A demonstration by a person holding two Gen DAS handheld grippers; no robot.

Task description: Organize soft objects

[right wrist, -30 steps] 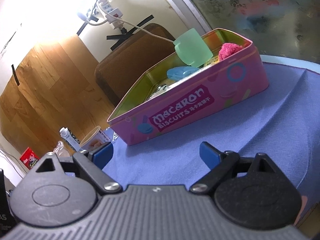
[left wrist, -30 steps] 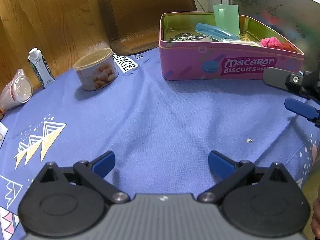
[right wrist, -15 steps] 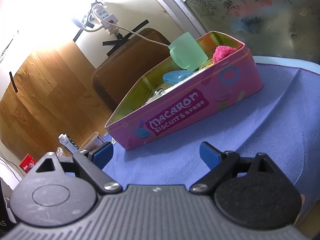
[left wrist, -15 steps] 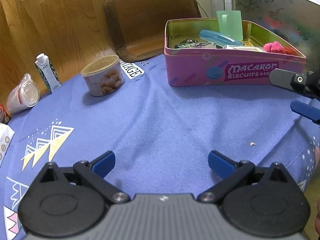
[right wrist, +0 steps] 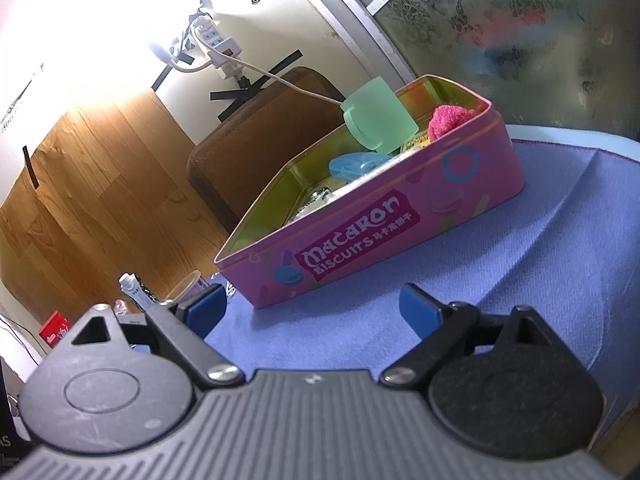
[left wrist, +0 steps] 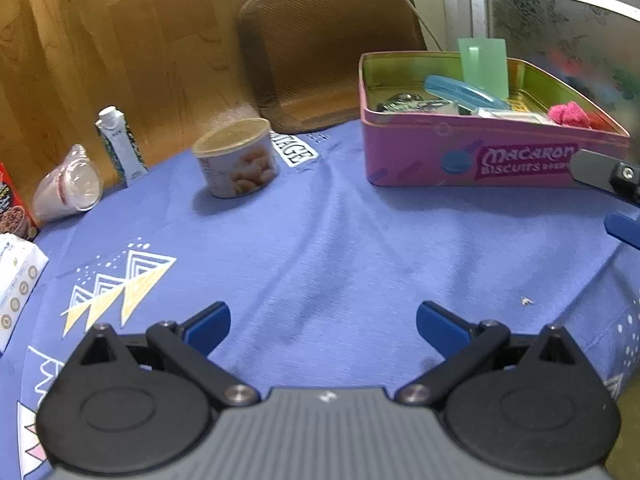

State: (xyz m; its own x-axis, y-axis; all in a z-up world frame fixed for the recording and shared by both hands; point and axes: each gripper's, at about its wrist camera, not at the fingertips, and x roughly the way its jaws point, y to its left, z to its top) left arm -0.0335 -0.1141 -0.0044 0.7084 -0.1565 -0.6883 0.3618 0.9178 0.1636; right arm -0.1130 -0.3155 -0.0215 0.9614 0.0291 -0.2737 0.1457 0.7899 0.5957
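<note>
A pink "Macaron Biscuits" tin (left wrist: 472, 156) (right wrist: 400, 216) stands open on the blue tablecloth. Inside it lie a fluffy pink soft thing (left wrist: 568, 115) (right wrist: 450, 118) at its right end, a green cup (left wrist: 482, 67) (right wrist: 378, 118), a blue oval case (left wrist: 460, 92) (right wrist: 354, 165) and some packets. My left gripper (left wrist: 323, 326) is open and empty, low over the cloth, well in front of the tin. My right gripper (right wrist: 312, 310) is open and empty, close to the tin's front wall; its fingertips (left wrist: 600, 172) show at the right edge of the left wrist view.
A round snack can (left wrist: 236, 158) stands left of the tin. At the far left are a small carton (left wrist: 118, 140), a plastic cup on its side (left wrist: 66, 188), a red box and a white packet (left wrist: 16, 280). A brown chair back (left wrist: 328, 52) rises behind the table. The table's edge falls away at right.
Both grippers have drawn back and lifted a little from the tin, which now looks smaller and farther. More of the table's left side shows. Both stayed open.
</note>
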